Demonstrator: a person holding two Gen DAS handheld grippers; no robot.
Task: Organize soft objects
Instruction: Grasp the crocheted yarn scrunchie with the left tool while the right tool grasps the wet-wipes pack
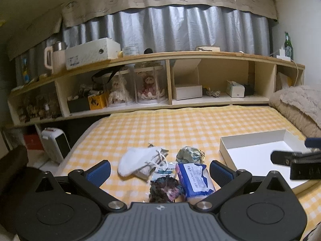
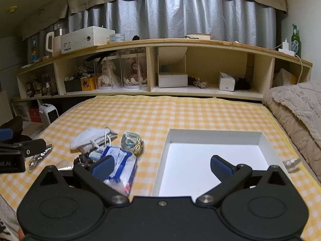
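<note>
Left wrist view shows my left gripper (image 1: 160,170) wide open over the soft pile, tissue pack (image 1: 194,178) beside white pouch (image 1: 138,160), while my right gripper (image 2: 162,165), equally wide, straddles the white box (image 2: 212,138) rim.

White box (image 2: 212,160) interior empty, open from above. Checked bed (image 2: 160,112) beyond the pile (image 1: 160,168) is bare. Shelf unit (image 2: 148,70) blocks the far edge, blanket (image 2: 297,108) the right.
</note>
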